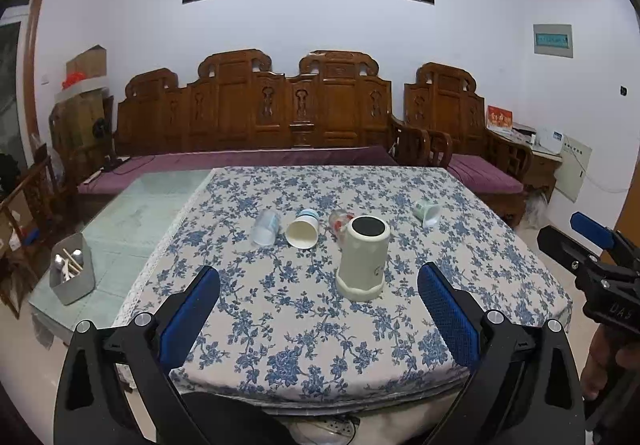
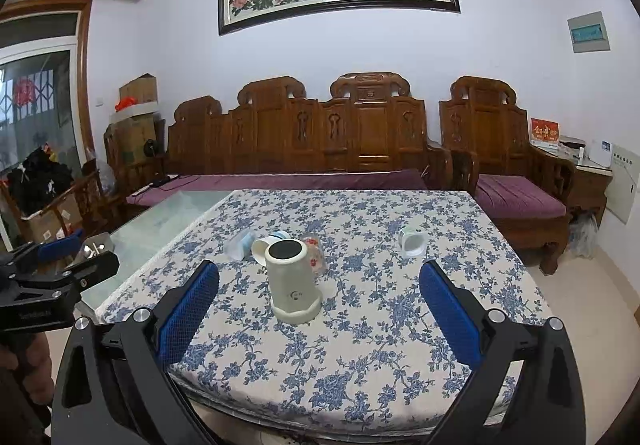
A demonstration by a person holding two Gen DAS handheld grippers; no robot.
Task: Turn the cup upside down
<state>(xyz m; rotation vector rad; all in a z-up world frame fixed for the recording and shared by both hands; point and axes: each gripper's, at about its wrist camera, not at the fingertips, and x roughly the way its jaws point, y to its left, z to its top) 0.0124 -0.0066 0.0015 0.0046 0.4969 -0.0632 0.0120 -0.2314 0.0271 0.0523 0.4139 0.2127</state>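
A cream cup (image 1: 363, 259) stands upside down on the floral tablecloth (image 1: 304, 317), dark base facing up; it also shows in the right wrist view (image 2: 293, 287). Behind it lie a clear plastic cup (image 1: 266, 228), a white paper cup (image 1: 303, 230) with its mouth toward me, a red-patterned glass (image 1: 339, 223) and a small green-white cup (image 1: 427, 211), all on their sides. My left gripper (image 1: 319, 305) is open and empty, back from the cream cup. My right gripper (image 2: 319, 305) is open and empty, also short of it.
A metal holder with utensils (image 1: 72, 269) sits on the bare glass tabletop (image 1: 132, 213) at left. A carved wooden sofa (image 1: 256, 117) and armchair (image 1: 460, 125) stand behind the table. The right gripper shows at the left wrist view's right edge (image 1: 592, 257).
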